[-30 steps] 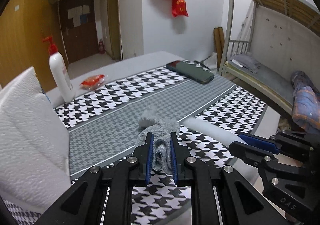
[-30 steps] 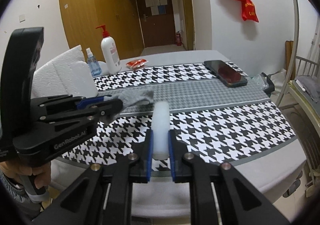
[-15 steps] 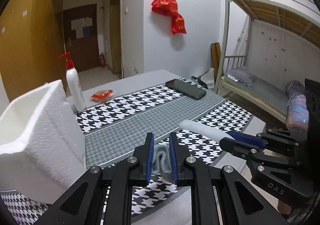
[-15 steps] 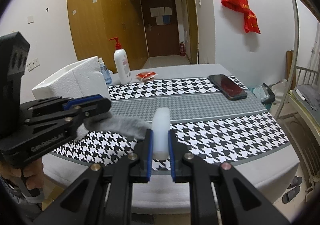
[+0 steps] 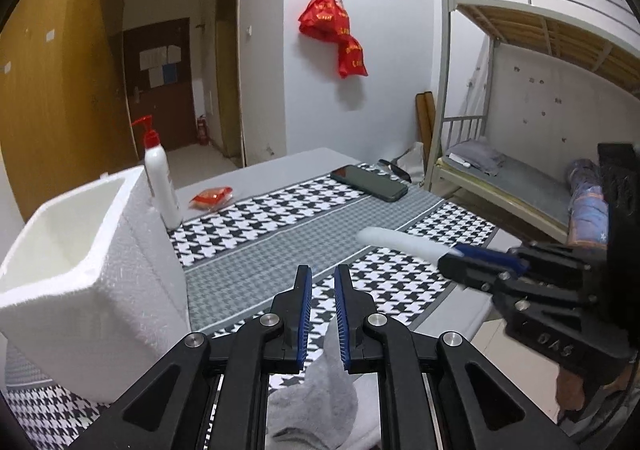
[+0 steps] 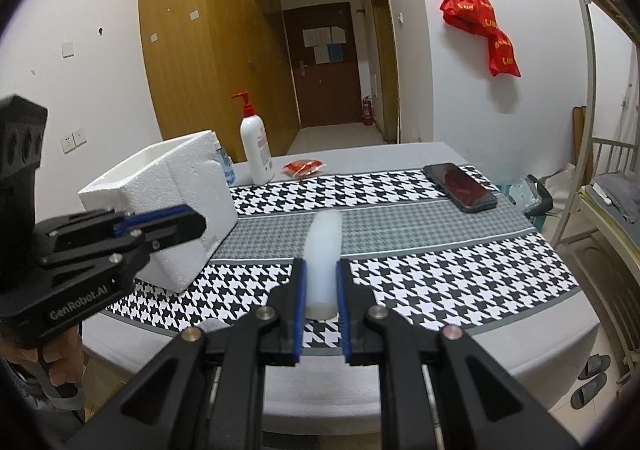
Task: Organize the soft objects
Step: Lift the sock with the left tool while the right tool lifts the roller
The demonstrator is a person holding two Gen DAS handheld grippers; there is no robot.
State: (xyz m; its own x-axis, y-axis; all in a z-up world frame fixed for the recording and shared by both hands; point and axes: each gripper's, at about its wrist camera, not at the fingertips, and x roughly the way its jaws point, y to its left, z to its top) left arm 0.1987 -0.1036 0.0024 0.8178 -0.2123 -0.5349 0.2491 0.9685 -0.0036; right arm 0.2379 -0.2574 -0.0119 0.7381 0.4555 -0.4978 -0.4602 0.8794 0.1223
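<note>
My left gripper (image 5: 323,292) hovers above the near edge of the houndstooth tablecloth (image 5: 280,218), its jaws closing. A grey sock (image 5: 320,390) has its tip pinched at the rear of the blue pads and hangs below them. My right gripper (image 6: 319,264) is shut on a white foam roll (image 6: 325,234), which sticks out forward over the cloth. The left wrist view shows that roll (image 5: 396,242) and the right gripper (image 5: 452,264) at the right. An open white foam box (image 5: 132,290) stands left of the left gripper (image 6: 192,220), close to it.
A pump bottle (image 6: 256,154), a small blue bottle (image 6: 225,166) and a red packet (image 6: 303,167) sit at the back of the table, a phone (image 6: 460,188) at the back right. A bunk bed (image 5: 520,186) is beyond the table's right side. A hand (image 6: 60,362) holds the left gripper.
Both grippers rose and drew back toward the near table edge. The sock came off the cloth and slid back between the left pads. The foam box's open top came into view.
</note>
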